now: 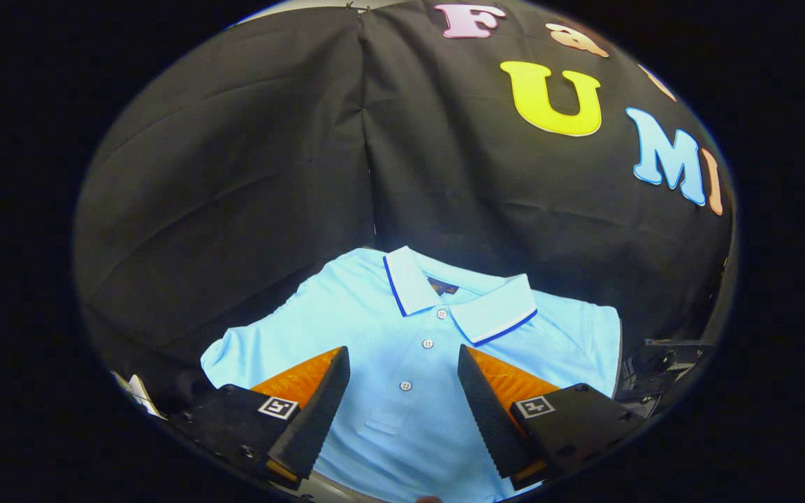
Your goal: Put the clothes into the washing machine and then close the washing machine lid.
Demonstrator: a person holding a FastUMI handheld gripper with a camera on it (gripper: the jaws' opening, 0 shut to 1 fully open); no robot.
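Observation:
A light blue polo shirt (374,328) lies spread flat, collar pointing away from me, its white collar edged in dark blue and its button placket running back between my fingers. My gripper (402,360) hovers over the shirt's chest with its fingers wide apart and nothing between them. The left finger (318,412) and the right finger (490,412) stand either side of the placket buttons. Whether they touch the cloth cannot be told.
A black cloth wall (270,175) rises right behind the shirt. Dark equipment (661,363) sits beyond the shirt's right sleeve. A small white object (138,391) shows past the left sleeve.

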